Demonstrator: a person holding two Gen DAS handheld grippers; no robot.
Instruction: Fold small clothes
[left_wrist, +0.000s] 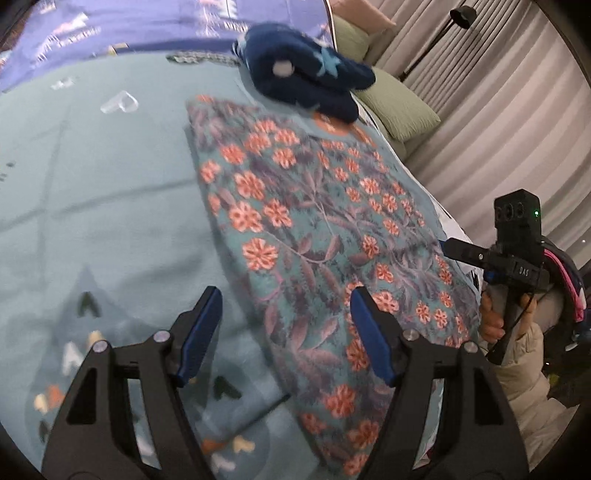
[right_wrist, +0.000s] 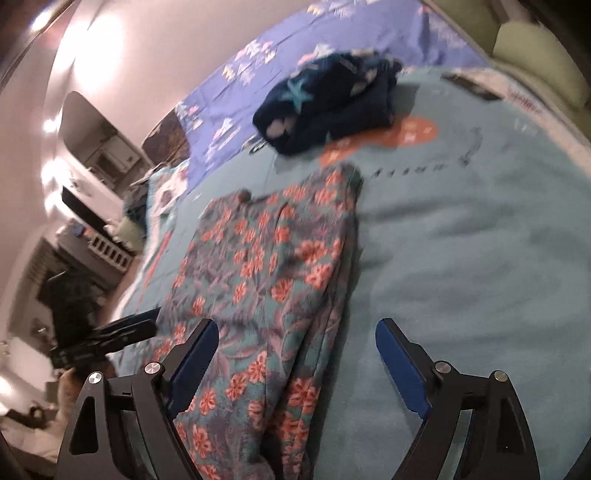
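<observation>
Both fisheye views are dim, bluish and bowed toward black corner vignettes. Motion blur smears the floral garment (left_wrist: 314, 240) and navy bundle (right_wrist: 325, 107). Overexposed glare blooms on the pale wall (right_wrist: 92, 33) at the right view's upper left.

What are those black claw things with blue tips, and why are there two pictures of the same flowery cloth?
Those claws are grabbers that a person holds, one in each hand. Each has a small camera looking out along its two fingers, so you get two pictures. One shows the left gripper, the other the right gripper. Both are open and hold nothing. On the teal blanket lies a teal garment with orange-pink flowers, laid flat. Behind it sits a bundled dark blue fleece with pale stars. The left picture also catches the person's hand gripping the other grabber's handle.
</observation>
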